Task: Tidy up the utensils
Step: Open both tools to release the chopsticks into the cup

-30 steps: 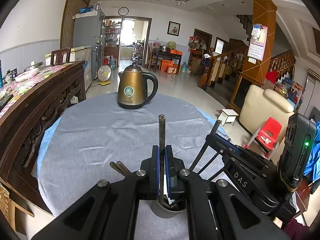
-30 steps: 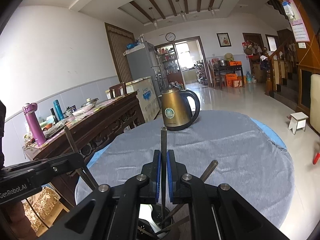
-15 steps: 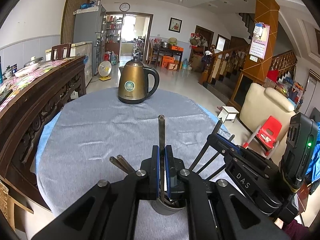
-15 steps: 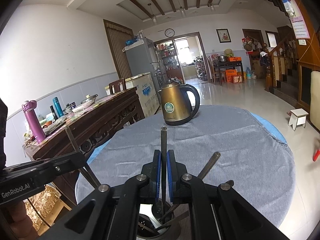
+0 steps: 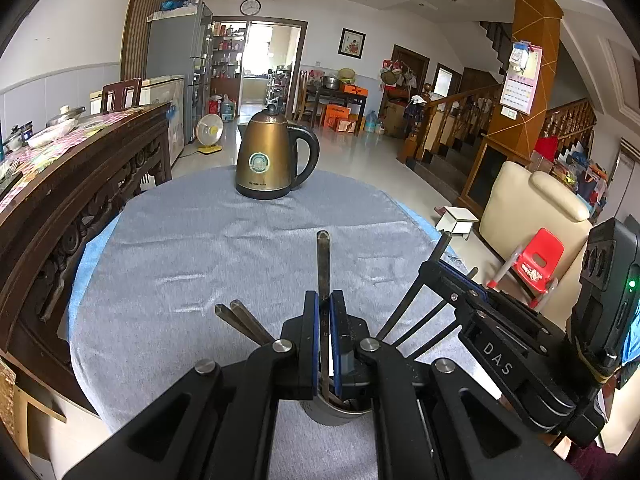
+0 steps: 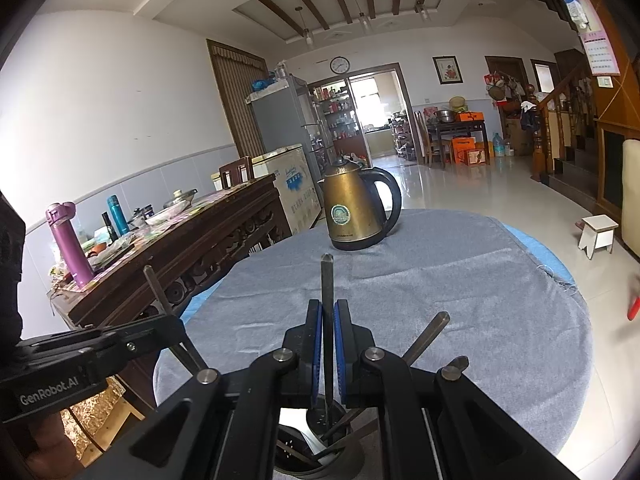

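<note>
We find both grippers over a steel utensil holder (image 5: 338, 412) standing at the near edge of the round desk (image 5: 200, 264), which is covered in grey cloth over a blue layer.

The left gripper (image 5: 327, 320) has its blue pads (image 5: 316, 340) pressed together on a slim metal utensil handle (image 5: 323, 264), which stands upright, its lower end running down into the holder. The right gripper (image 6: 328, 328) is likewise clamped on a dark metal utensil handle (image 6: 327, 288), upright, with its lower end inside the holder (image 6: 320, 444). In the right wrist view the holder's perforated base shows, with several utensils leaning inside.

Other handles lean out of the holder: a pair (image 5: 240, 320) to the left in the left wrist view, and one flat-ended handle (image 6: 426, 338) to the right in the right wrist view.

Legible writing: we read "DAS" (image 5: 498, 358) on the body of the right gripper as it appears in the left wrist view, and "GenRobot.AI" (image 6: 50, 393) on the left gripper's body in the right wrist view. A green light (image 5: 632, 283) is lit on the device mounted on the right gripper.

A bronze electric kettle (image 5: 266, 158) with a black handle stands at the far side of the desk, well apart from the holder. It bears a round badge and a line of lettering near the base; neither is legible. A wall clock (image 6: 340, 65) and a wall calendar (image 5: 520, 80) are visible, their text too small to read.
</note>
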Demonstrator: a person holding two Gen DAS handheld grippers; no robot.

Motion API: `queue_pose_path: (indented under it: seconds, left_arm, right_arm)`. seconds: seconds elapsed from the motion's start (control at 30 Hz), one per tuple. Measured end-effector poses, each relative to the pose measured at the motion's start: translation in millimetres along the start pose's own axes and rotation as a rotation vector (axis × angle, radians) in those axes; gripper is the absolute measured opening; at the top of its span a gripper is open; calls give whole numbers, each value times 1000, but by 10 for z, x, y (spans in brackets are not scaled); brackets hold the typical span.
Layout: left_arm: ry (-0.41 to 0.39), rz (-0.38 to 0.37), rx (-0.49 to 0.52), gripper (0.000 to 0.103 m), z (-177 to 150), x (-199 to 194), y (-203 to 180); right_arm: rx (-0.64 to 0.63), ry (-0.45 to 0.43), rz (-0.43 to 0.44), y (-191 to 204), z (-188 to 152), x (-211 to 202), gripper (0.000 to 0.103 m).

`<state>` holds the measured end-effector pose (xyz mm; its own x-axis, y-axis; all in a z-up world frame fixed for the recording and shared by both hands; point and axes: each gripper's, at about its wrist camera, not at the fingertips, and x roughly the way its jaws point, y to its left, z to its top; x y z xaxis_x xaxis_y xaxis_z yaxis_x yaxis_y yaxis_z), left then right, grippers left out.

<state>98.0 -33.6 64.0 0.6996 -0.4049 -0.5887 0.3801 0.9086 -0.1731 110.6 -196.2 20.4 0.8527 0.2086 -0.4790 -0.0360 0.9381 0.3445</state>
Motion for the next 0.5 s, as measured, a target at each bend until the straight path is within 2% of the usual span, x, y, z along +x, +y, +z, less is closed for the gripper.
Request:
queue_pose_path:
  seconds: [0.5]
  left_arm:
    - [24, -2, -6, 5, -22, 52, 36]
  right_arm:
    - [12, 13, -1, -6, -18, 22, 8]
